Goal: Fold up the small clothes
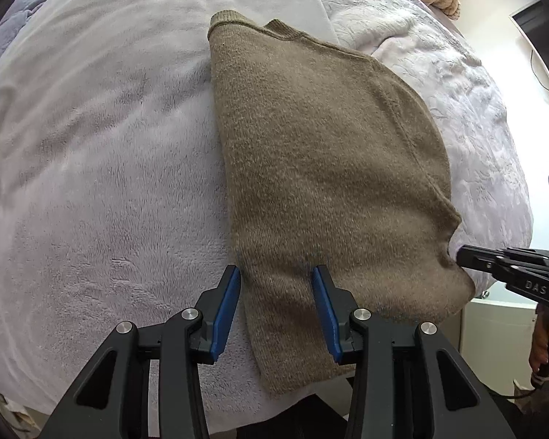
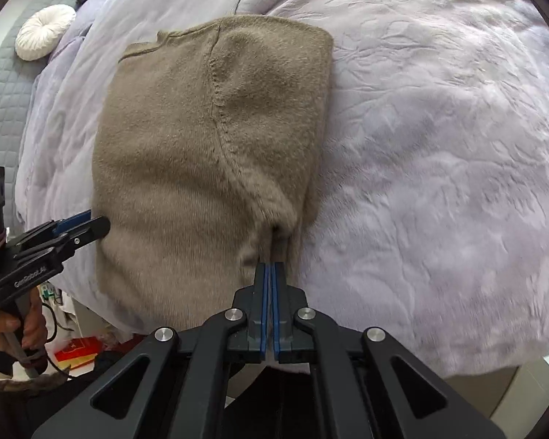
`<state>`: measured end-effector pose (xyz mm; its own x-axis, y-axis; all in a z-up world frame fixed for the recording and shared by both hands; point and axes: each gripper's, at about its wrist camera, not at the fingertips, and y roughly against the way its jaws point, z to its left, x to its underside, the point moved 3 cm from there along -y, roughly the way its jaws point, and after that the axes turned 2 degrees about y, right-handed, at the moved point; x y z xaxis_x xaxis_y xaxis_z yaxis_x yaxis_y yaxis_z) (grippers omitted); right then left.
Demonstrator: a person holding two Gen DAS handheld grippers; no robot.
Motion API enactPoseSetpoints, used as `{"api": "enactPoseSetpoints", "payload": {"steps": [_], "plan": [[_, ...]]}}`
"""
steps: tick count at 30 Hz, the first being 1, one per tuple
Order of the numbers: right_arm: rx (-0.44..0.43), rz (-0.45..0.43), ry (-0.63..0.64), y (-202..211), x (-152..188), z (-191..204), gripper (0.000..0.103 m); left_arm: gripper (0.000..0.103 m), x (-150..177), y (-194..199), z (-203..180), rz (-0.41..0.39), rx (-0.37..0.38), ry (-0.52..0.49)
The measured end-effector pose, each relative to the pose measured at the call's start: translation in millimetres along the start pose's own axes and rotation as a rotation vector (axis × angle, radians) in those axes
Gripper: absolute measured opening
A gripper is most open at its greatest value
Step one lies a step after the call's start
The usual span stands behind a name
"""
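Left gripper wide over sweater; body reads "GenRobot.AI". Right gripper pinches sweater hem, marked "DAS".

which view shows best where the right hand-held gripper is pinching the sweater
The right wrist view: the right hand-held gripper is shut on the sweater at its near edge. The left wrist view shows that gripper only side-on at the frame's right, meeting the sweater's corner.
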<state>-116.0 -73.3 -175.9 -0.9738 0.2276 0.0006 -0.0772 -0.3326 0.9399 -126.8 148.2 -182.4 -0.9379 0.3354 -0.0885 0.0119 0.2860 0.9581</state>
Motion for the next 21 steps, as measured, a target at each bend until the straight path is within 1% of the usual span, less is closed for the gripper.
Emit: {"api": "enactPoseSetpoints", "payload": {"steps": [4,7,10,12,15,18,21], "plan": [[0.002,-0.023,-0.009,10.4,4.4,2.3,0.003,0.043,2.5,-0.1,-1.9,-0.004,-0.004,0.004],[-0.007,-0.033,0.013,14.3,4.9,8.0,0.003,0.043,4.6,0.1,-2.9,-0.006,-0.009,0.005],[-0.001,-0.015,0.041,8.9,6.8,17.0,0.004,0.043,7.7,0.6,-3.0,-0.006,-0.015,0.002],[0.009,0.020,0.056,-0.8,10.1,18.9,0.004,0.043,9.7,0.7,-3.2,-0.005,-0.019,-0.001],[0.016,0.059,0.042,-13.0,16.3,16.7,0.004,0.043,13.6,1.2,-3.7,-0.002,-0.025,-0.005],[0.006,0.057,0.025,-10.6,17.3,13.6,0.004,0.043,16.1,2.4,-4.8,-0.006,-0.031,-0.014],[0.020,0.055,0.032,-6.8,17.8,14.6,0.004,0.043,17.2,2.2,-4.3,-0.005,-0.032,-0.016]]}}
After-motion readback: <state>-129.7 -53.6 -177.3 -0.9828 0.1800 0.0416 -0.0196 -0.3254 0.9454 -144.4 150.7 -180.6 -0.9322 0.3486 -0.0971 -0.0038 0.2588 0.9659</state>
